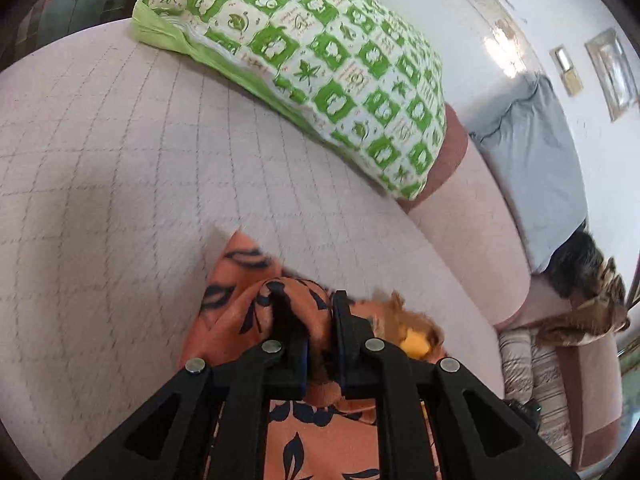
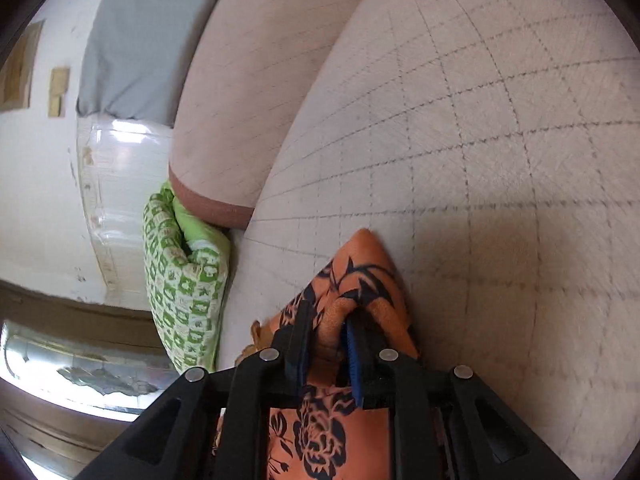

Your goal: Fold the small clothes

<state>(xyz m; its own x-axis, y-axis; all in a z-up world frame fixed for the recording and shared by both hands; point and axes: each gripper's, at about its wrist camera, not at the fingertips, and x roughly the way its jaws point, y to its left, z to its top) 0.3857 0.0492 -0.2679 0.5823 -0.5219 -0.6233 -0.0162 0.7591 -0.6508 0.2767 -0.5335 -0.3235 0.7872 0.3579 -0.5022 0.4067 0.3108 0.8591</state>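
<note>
My left gripper (image 1: 306, 320) and right gripper (image 2: 330, 332) each pinch a bunched fold of the orange floral garment (image 2: 360, 280), low in both frames. Bare quilted mattress (image 1: 120, 160) spreads beyond the cloth's pointed edge; a green checked pillow (image 1: 320, 60) borders it at upper centre of the left view.

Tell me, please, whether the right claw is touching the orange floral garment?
Touching: the right wrist view shows the right claw pinching a bunched fold of the orange floral garment between its fingers.
</note>
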